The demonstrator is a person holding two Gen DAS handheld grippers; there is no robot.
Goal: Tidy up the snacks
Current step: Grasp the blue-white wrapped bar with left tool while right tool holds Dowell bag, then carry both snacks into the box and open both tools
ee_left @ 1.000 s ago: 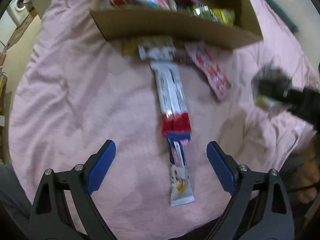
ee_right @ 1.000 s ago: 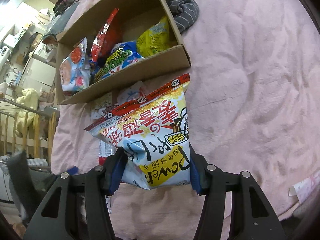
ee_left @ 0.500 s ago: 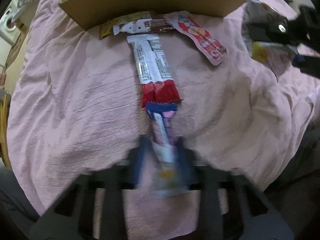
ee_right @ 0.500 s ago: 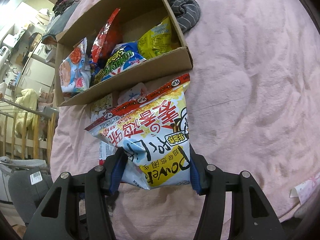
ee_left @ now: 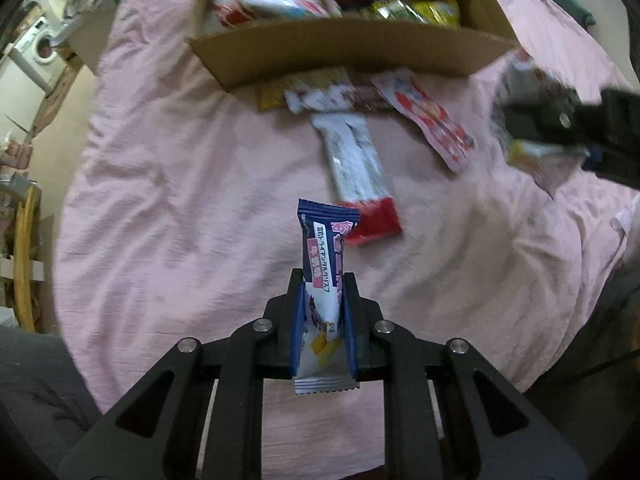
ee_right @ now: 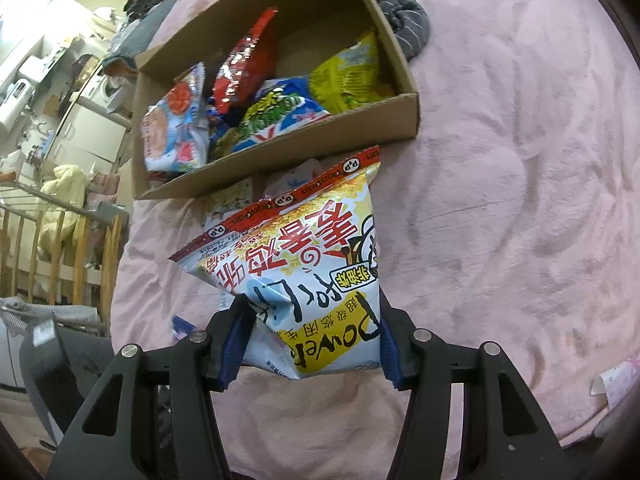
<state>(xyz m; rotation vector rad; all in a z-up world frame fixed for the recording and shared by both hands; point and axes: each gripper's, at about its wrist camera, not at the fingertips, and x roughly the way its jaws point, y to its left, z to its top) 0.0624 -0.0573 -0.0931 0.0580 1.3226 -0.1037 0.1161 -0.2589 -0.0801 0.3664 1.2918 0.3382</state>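
1. My left gripper (ee_left: 323, 320) pinches a thin, shiny snack stick (ee_left: 322, 264) with a dark blue crinkly top. Both blue pads press its sides.
2. My right gripper (ee_right: 310, 344) squeezes a puffy, crinkly chip bag (ee_right: 304, 272) in white, yellow and red.
3. The soft pink blanket (ee_left: 160, 200) is wrinkly. A brown cardboard box (ee_right: 280, 148) sits on it, with bright, shiny snack bags (ee_right: 256, 112) inside. More flat packets (ee_left: 360, 160) lie just in front of the box.
4. A second ago my left claw was spread wide and the stick lay flat on the blanket. Now it is pressed shut and the stick is lifted off the blanket. The chip bag has not moved.
5. Both grippers point steeply down. The right one hangs over the blanket near the box.
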